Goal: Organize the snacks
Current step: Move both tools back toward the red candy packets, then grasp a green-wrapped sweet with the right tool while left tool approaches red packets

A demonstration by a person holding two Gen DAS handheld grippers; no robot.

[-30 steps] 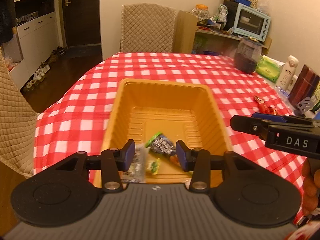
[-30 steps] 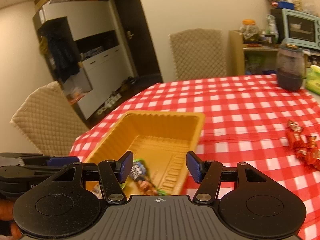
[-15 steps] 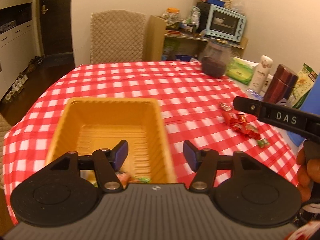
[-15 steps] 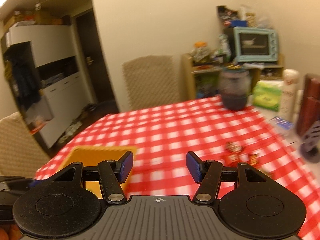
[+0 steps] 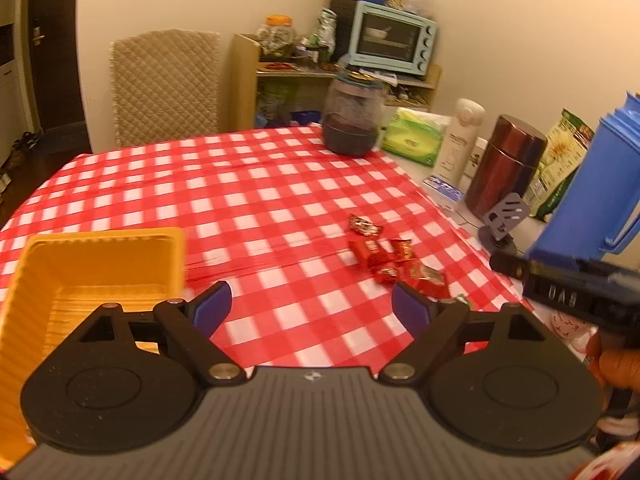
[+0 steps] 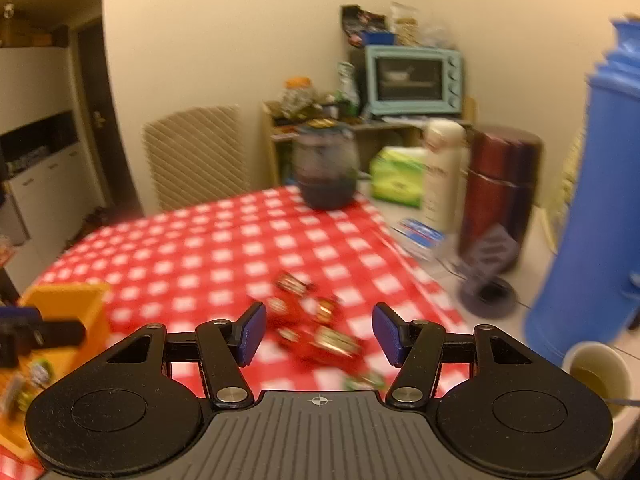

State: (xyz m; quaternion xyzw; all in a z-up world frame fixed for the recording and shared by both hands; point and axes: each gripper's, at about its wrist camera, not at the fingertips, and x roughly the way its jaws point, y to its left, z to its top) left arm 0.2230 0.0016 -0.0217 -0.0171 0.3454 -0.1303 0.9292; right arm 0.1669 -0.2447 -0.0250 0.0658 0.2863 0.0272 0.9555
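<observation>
Loosely heaped, the red snacks [image 5: 394, 258] lie on the checked cloth [image 5: 256, 200] near its right edge: small shiny wrappers with dark and gold print on their faces, several touching or overlapping, one a little apart at the far end of the heap. A green-tinted wrapper [image 6: 366, 380] lies at the near end. In the right wrist view the heap [image 6: 316, 328] is blurred, so the print cannot be read.

The right gripper [image 6: 319, 334] hangs just above the heap with its jaws spread wide and nothing between them; the wrappers show through the gap. The left gripper [image 5: 311, 304] is also spread wide and empty, over bare cloth between the tray [image 5: 100, 256] and the snacks.

The tray is an orange, ribbed plastic tub at the cloth's left side, well apart from the red heap. From the left wrist view only its bare floor and walls show. From the right wrist view a few wrappers [image 6: 28, 376], greenish and dark, lie in its near end, too blurred to name.

Beyond the cloth's far corner stands a dark jar [image 5: 352, 120] with dark contents in its lower part. Off the cloth on the right are a green pack [image 5: 414, 136], a white bottle [image 5: 458, 140], a maroon canister [image 5: 506, 166] and a tall blue jug [image 6: 592, 216]. A cup [image 6: 596, 372] with yellowish liquid sits by the jug's base.
</observation>
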